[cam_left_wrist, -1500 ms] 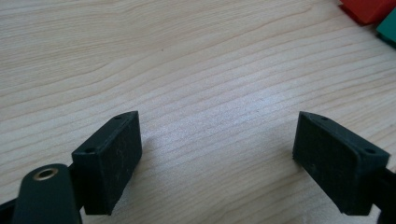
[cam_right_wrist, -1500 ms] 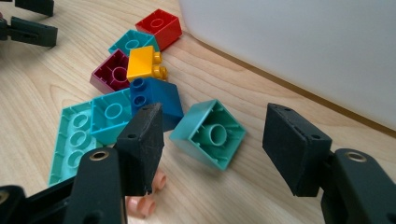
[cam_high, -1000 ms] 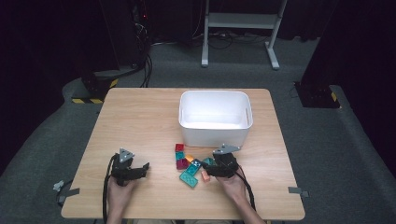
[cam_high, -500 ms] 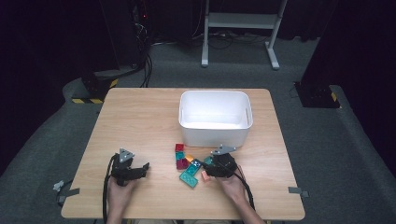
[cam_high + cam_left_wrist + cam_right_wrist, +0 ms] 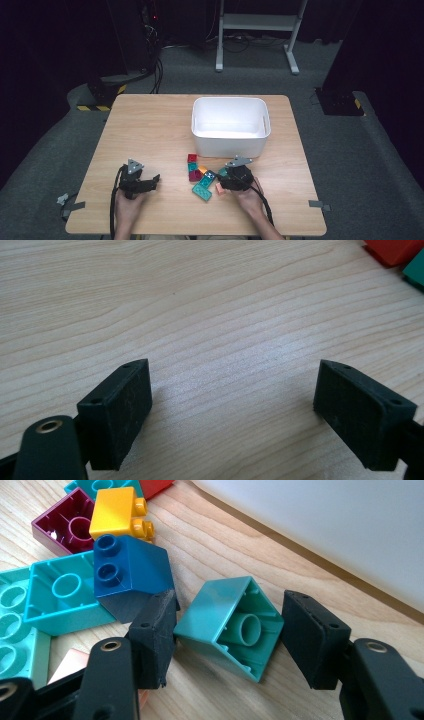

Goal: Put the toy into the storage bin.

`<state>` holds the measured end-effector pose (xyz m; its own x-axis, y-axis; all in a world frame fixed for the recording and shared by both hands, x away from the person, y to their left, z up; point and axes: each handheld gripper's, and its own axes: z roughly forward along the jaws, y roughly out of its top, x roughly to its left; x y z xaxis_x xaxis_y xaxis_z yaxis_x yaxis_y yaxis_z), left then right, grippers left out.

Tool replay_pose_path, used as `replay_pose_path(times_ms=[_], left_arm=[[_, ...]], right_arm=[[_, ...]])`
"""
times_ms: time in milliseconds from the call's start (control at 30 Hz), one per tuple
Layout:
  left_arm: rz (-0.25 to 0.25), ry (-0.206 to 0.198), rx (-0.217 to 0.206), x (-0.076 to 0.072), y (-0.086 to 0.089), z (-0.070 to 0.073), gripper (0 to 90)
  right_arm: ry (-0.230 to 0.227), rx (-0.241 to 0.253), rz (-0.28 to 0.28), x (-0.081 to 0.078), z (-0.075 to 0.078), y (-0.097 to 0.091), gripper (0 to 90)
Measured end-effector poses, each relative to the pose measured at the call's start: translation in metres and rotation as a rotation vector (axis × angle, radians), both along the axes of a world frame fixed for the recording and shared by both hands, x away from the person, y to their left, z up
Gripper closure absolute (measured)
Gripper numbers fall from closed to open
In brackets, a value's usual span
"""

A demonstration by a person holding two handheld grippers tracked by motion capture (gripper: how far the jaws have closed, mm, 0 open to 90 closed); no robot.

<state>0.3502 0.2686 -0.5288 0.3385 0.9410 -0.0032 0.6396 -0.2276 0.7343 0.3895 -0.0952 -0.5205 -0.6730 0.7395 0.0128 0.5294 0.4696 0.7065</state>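
A small teal brick [image 5: 215, 615] lies tilted on the table with its hollow underside facing the right gripper view. My right gripper [image 5: 227, 615] has just been closing its jaws around it, and both pads touch its sides. In the high view the right gripper [image 5: 223, 176] sits at the right edge of the brick pile, just in front of the white bin [image 5: 229, 100]. My left gripper [image 5: 154, 181] rests on the table at the left of the pile. Its jaws stand wide open over bare wood in the left gripper view [image 5: 232, 390].
Beside the held brick lie a blue brick [image 5: 132, 570], a yellow one [image 5: 115, 512], a maroon one [image 5: 60, 525] and a larger turquoise one [image 5: 60, 600]. The bin's wall [image 5: 325, 525] rises close behind. A red brick's corner [image 5: 395, 247] shows far from the left jaws.
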Motion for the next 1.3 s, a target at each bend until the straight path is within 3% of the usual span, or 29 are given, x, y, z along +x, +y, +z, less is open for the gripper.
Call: replay_pose_path(times_ms=[800,1300], left_arm=[[0.000,0.000,0.000,0.000,0.000,0.000,15.6],[0.000,0.000,0.000,0.000,0.000,0.000,15.7]], right_arm=[[0.001,0.037,-0.010,0.001,0.009,-0.006,40.8],[-0.020,0.052,0.002,-0.004,0.029,-0.017,40.9]])
